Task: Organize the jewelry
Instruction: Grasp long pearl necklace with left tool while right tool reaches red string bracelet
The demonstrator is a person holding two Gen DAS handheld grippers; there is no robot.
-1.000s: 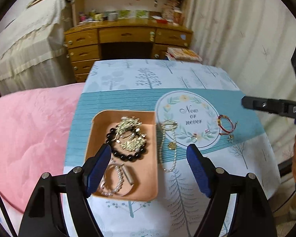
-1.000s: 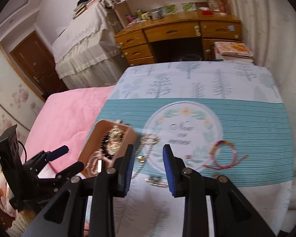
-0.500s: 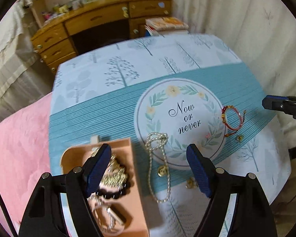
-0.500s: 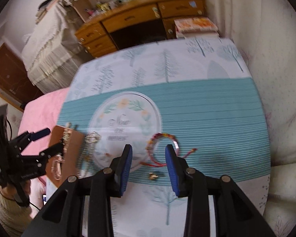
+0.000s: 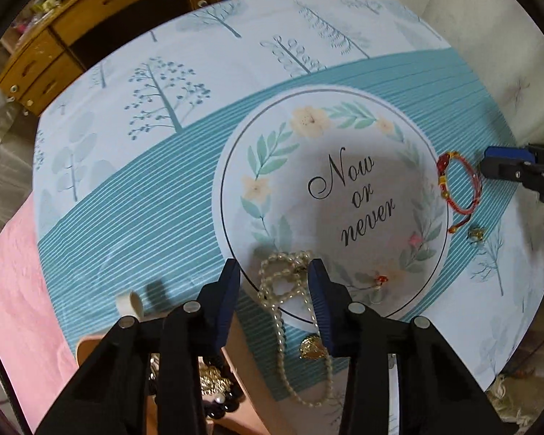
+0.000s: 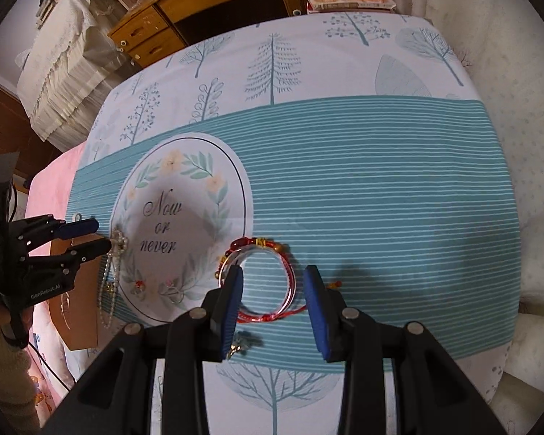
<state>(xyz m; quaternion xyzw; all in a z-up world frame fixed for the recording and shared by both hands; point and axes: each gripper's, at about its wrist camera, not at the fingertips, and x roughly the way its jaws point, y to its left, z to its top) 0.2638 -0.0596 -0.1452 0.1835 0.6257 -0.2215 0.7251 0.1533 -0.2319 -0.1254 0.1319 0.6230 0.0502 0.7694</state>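
A pearl necklace with a gold pendant lies on the tablecloth beside the peach tray; it also shows in the right wrist view. My left gripper is open, with its fingers on either side of the necklace's bunched upper end. A red cord bracelet lies on the teal stripes; it also shows in the left wrist view. My right gripper is open and straddles the bracelet. The tray holds a black bead bracelet and gold pieces.
A small gold charm lies near the right gripper's left finger. Two small rings rest on the printed circle "Now or never". A pink blanket lies left of the table. A wooden desk stands behind.
My left gripper has moved right from over the tray, come down around the pearl necklace and narrowed its opening. My right gripper has moved right and come down around the red bracelet.
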